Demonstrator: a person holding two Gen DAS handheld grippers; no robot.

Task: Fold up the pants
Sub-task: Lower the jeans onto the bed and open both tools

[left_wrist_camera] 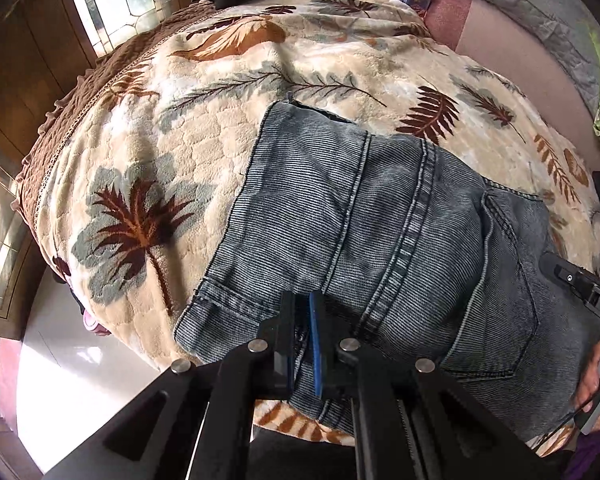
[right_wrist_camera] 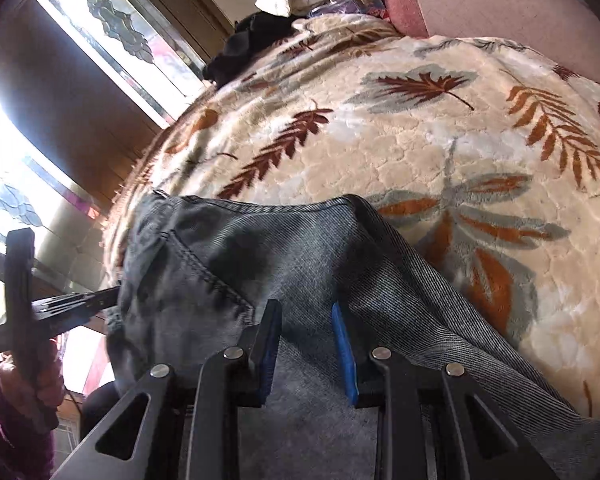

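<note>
Across the bed, a cream plush blanket with brown and grey leaf print [left_wrist_camera: 204, 128] covers the surface, its brown ruffled border [left_wrist_camera: 52, 148] at the far-left edge. On it lie the folded faded grey-blue denim pants [left_wrist_camera: 364, 220], near the front edge, back pocket and seams uppermost. Beyond the blanket sits a crumpled black garment [right_wrist_camera: 256, 40]. Left gripper [left_wrist_camera: 302, 336]: blue-padded fingers nearly together, pinching a fold of the denim. Right gripper [right_wrist_camera: 308, 344]: fingers parted, resting against the denim with cloth between them, not clamped. Legible writing: white letters "DAS" on the right gripper's black body in the left wrist view; the remainder is cut off.
</note>
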